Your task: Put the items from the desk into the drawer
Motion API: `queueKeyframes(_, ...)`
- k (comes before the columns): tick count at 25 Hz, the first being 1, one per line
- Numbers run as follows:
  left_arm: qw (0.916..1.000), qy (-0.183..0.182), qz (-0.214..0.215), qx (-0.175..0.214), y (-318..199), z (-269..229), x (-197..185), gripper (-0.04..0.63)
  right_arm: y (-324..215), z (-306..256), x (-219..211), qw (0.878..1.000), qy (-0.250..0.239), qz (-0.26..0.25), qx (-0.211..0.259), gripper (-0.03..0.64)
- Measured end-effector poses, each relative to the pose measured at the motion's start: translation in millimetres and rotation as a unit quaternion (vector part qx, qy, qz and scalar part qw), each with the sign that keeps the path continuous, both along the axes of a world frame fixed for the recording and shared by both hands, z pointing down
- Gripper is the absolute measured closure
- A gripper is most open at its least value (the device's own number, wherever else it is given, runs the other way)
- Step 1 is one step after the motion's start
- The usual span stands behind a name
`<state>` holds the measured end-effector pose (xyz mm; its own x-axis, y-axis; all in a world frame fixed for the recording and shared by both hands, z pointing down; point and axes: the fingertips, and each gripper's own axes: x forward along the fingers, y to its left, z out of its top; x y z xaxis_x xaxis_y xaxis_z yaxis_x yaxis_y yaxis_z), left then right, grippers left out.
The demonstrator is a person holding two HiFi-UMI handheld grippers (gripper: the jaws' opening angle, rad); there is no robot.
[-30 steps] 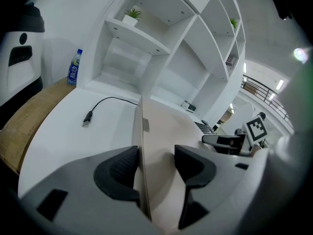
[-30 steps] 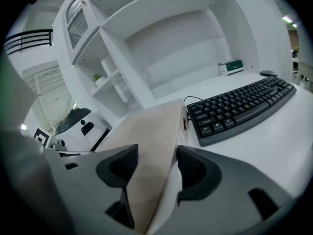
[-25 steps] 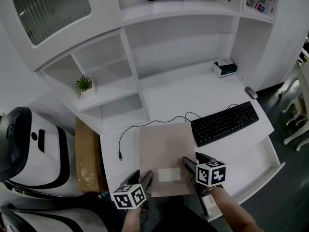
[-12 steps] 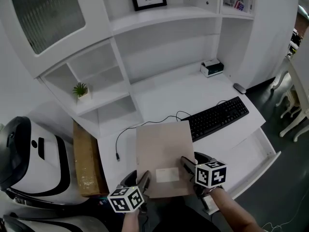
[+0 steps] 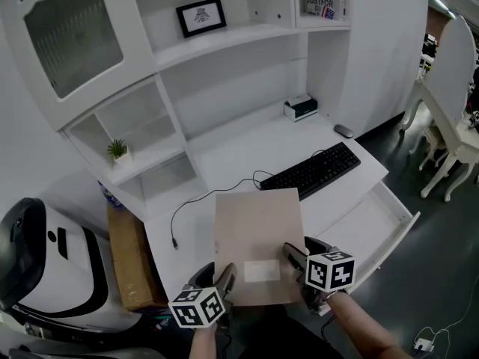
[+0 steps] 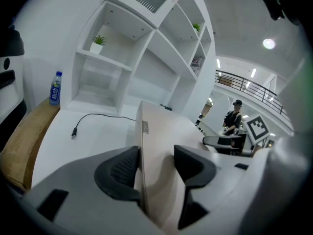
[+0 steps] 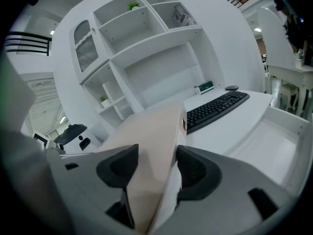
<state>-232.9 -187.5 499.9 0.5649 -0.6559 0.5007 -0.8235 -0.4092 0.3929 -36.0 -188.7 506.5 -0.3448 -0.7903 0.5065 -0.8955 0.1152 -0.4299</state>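
Head view: tan envelope point(image 5: 258, 230) gripped at near corners by left gripper point(image 5: 223, 281) and right gripper point(image 5: 293, 259); grip unchanged from earlier, framing shifted, open drawer point(image 5: 367, 226) now more in view; probably mid-carry.
Left gripper view: jaws clamped on envelope point(image 6: 159, 131) edge.
Right gripper view: jaws clamped on envelope point(image 7: 156, 126), held above desk; drawer point(image 7: 276, 131) at right.

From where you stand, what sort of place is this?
Probably a home-office setup staged inside a larger hall. The white desk with built-in shelves, black computer keyboard and black-framed picture suggest a study, while the railed upper walkway in the left gripper view hints at a big building.
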Motion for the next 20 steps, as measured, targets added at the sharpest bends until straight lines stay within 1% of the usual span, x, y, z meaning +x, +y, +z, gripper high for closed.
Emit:
queueKeyframes(5,0.9991,0.006,0.040,0.008,20,-6,21,0.368,35,-11,21,0.999,0.007,0.037,0.013,0.368)
queueKeyframes(10,0.9960,0.006,0.088,0.013,40,-11,47,0.368,75,-15,44,0.996,0.005,0.086,0.016,0.368)
queueKeyframes(15,0.9902,0.005,0.139,0.019,57,-15,76,0.370,112,-17,69,0.990,0.004,0.138,0.019,0.368)
queueKeyframes(20,0.9813,0.008,0.192,0.012,73,-12,111,0.371,148,-17,97,0.981,0.011,0.190,0.017,0.368)
